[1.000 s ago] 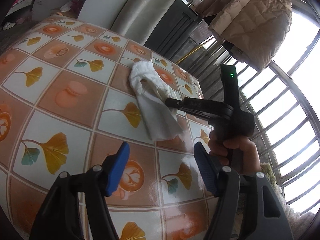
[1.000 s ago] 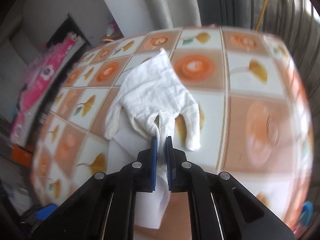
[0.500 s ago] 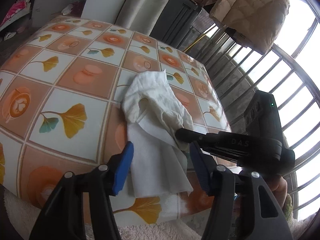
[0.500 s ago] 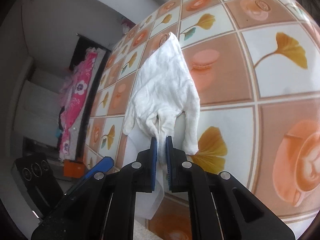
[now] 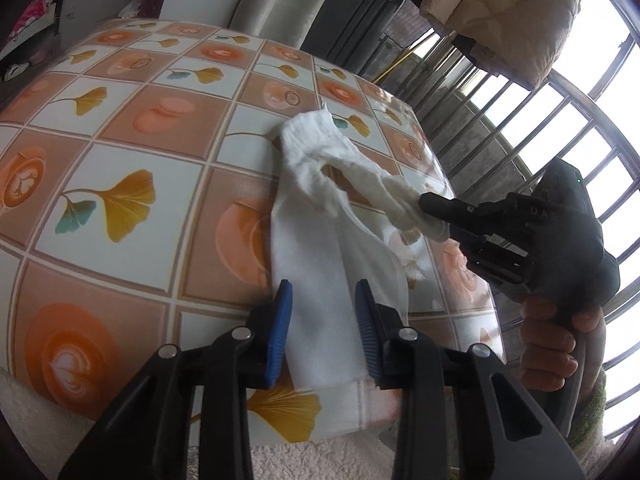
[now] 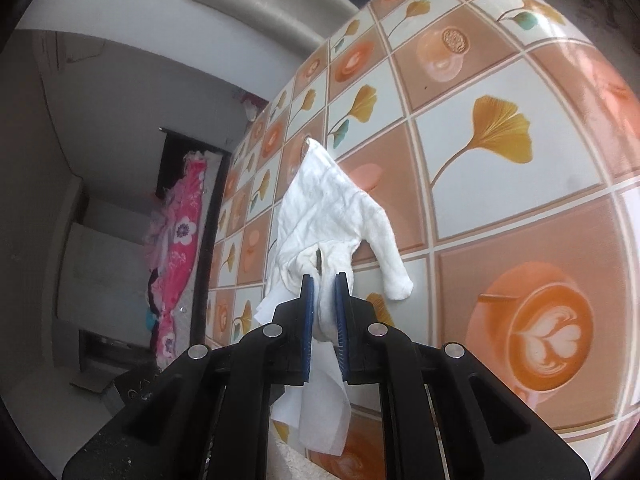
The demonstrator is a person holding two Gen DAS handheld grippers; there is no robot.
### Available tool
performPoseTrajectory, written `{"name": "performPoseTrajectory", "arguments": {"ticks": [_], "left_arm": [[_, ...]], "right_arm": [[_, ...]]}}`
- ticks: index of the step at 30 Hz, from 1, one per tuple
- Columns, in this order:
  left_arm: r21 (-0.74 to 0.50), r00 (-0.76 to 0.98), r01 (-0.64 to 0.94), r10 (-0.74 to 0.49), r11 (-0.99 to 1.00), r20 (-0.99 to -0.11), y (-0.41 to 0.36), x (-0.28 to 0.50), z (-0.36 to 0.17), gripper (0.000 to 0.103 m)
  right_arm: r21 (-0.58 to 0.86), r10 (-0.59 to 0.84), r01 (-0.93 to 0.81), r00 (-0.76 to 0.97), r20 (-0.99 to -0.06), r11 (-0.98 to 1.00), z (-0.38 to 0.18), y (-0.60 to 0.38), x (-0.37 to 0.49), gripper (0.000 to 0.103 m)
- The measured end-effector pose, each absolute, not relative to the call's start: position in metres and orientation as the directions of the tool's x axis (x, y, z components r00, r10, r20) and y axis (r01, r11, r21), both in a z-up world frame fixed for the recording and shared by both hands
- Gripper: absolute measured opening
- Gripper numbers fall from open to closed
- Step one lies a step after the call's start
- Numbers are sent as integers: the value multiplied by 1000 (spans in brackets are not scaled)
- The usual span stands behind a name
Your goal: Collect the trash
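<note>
A white cloth glove [image 5: 340, 168] lies on a white paper sheet [image 5: 332, 280] near the front edge of the patterned table [image 5: 120, 152]. My right gripper [image 6: 324, 296] is shut on the glove [image 6: 328, 216] by its fingers and lifts that end off the table; it shows from the side in the left wrist view [image 5: 430, 204]. The paper sheet [image 6: 320, 408] hangs below the right jaws. My left gripper [image 5: 323, 308] is open, its blue pads on either side of the paper's near part.
A fluffy white rug [image 5: 340, 460] lies below the table's front edge. A beige padded jacket [image 5: 500, 12] hangs by the barred window [image 5: 560, 128]. Pink bedding [image 6: 176, 256] lies in a room to the left.
My left gripper moved forward and its jaws narrowed around the paper. My right gripper lifted and tilted, pulling the glove's fingers up off the table.
</note>
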State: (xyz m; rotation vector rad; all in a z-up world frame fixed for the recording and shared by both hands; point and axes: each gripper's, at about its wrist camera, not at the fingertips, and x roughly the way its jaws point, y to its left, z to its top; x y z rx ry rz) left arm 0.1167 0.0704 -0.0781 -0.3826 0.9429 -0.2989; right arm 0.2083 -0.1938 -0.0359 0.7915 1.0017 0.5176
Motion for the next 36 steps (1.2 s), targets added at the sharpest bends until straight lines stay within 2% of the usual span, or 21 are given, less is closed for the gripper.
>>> {"name": "performPoseTrajectory", "arguments": {"ticks": [8,14,18,24,26,29,31,33,36], "left_arm": [[-418,568,61,-376,906,-732,75,120,-78,27],[-296,571,85,-290,951,-768,62,124,-75,27],[-241,571,99,-254,965,-781,57,131,-73,32],[-273,574,94,-276,958,-771,64,144,-67,37],[-271,566,111,-284,956,-773,62,148,-66,40],[-240,555,135,-274,961,-785,56,155,-66,42],[-217,555,150,-264,965,-789,50,159,-67,42],[-196,553,157,-250,968,-795,46,164,-69,42],[-153,550,166,-220,974,-805,40,170,-73,42]], "right_arm": [[738,603,-3,578,-550,675,-26,-222,197,8],[725,567,29,603,-562,688,-30,-235,192,8],[684,539,22,596,-595,730,-34,-236,189,8],[623,464,31,638,-614,782,-24,-264,178,11],[595,446,20,642,-624,804,-17,-266,179,19],[537,423,-26,648,-633,843,-8,-255,185,42],[481,412,-75,642,-647,873,-2,-244,189,48],[424,412,-137,617,-670,895,1,-228,195,58],[316,382,-217,592,-710,924,1,-196,211,64]]}}
